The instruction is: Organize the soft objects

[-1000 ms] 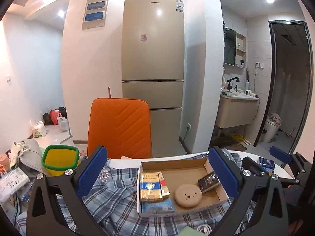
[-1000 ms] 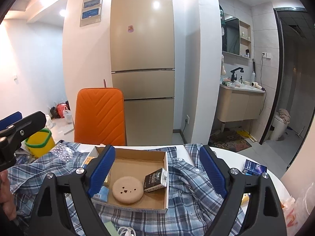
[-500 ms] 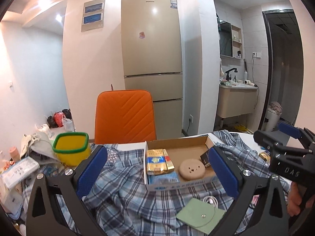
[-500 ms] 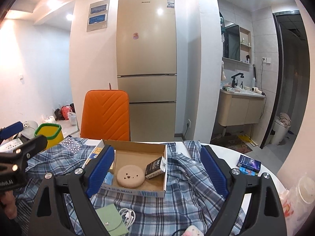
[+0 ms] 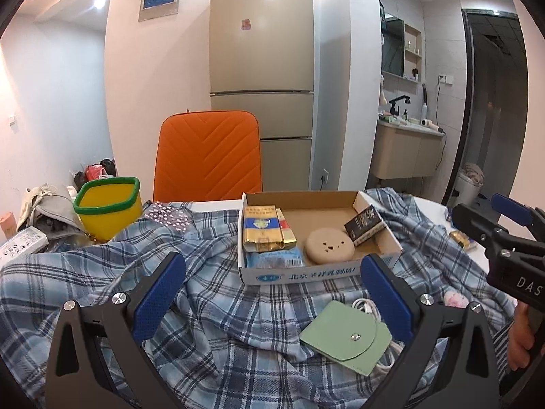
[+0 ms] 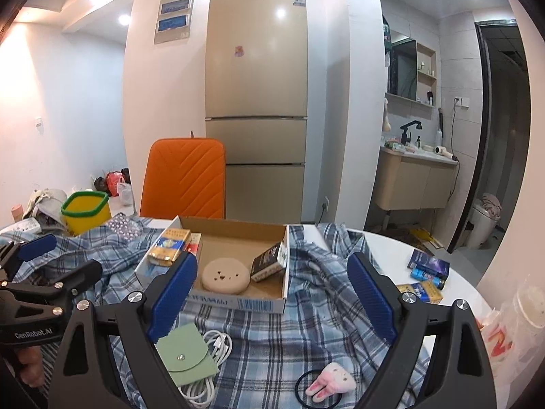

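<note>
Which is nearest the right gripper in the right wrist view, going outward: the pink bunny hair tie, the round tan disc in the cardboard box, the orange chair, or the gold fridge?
1. Pink bunny hair tie, on the plaid shirt below the right gripper.
2. Round tan disc, inside the cardboard box.
3. Orange chair, behind the table.
4. Gold fridge, against the back wall.

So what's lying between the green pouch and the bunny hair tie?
A coiled white charging cable on the plaid shirt, seen in the right wrist view.
</note>
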`<state>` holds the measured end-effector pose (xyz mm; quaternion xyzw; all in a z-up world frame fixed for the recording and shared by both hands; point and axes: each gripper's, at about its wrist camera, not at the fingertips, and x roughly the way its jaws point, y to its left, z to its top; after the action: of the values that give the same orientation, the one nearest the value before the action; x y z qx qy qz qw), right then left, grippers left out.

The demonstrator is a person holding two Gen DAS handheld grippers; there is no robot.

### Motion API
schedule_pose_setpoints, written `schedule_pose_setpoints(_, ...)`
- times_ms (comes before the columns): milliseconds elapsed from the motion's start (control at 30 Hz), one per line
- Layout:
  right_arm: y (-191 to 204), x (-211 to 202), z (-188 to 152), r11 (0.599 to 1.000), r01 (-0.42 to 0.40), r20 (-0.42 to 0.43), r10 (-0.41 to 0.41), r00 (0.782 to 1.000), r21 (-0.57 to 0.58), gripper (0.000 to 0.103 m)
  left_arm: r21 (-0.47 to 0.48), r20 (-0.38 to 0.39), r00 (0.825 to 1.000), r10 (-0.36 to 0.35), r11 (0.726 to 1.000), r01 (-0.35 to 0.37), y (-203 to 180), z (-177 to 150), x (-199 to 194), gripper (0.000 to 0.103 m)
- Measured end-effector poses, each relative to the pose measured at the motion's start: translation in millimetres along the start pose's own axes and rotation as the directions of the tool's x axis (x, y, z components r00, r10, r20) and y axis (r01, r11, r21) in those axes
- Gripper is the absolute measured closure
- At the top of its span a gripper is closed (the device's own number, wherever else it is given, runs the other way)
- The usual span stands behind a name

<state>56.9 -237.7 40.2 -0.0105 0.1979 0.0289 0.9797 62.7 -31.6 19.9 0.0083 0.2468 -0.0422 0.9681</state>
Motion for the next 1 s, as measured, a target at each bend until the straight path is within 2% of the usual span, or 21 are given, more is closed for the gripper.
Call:
schedule_pose_setpoints(333, -2.2, 18.8, -17.8, 1.000, 0.016, -0.062, -0.016, 0.998, -0.002, 0.012, -0.015, -0.079, 0.997, -0.003, 1.000, 0.001, 3.3, -21.2, 21.7, 0.001)
schedule_pose_setpoints(400, -4.7, 22.2, -21.5, 1.000, 0.026, -0.072, -0.026, 0.997, 0.004, 0.012, -0.028, -0.101, 0.995, -0.021, 0.999, 0.018, 3.3, -23.9, 25.9, 0.001)
schedule_pose_setpoints(667, -4.6, 35.2, -32.2, 1.000, 0.015, -0.122, -0.014, 0.992, 0.007, 0.012, -0.021, -0.127, 0.992, -0.012, 1.000, 0.010, 2.9, -28.8, 31.7, 0.001)
schedule_pose_setpoints(800, 2.4, 39.6, -36.5, 1.000, -0.020, -0.147, 0.019, 0.989, -0.001, 0.012, -0.069, -0.090, 0.996, 0.006, 0.998, -0.012, 21.3, -20.6, 25.7, 0.001)
schedule_pose_setpoints(867, 5.3, 40.2, -38.2, 0.998, -0.065, -0.162, 0.065, 0.985, 0.004, 0.012, -0.082, -0.090, 0.996, -0.010, 0.997, 0.002, 29.3, -16.8, 24.2, 0.001)
schedule_pose_setpoints(1000, 12.7, 42.0, -41.5, 0.990, -0.140, -0.199, 0.138, 0.970, 0.006, 0.012, -0.070, -0.106, 0.994, 0.005, 0.997, -0.013, 34.2, -17.0, 26.1, 0.001)
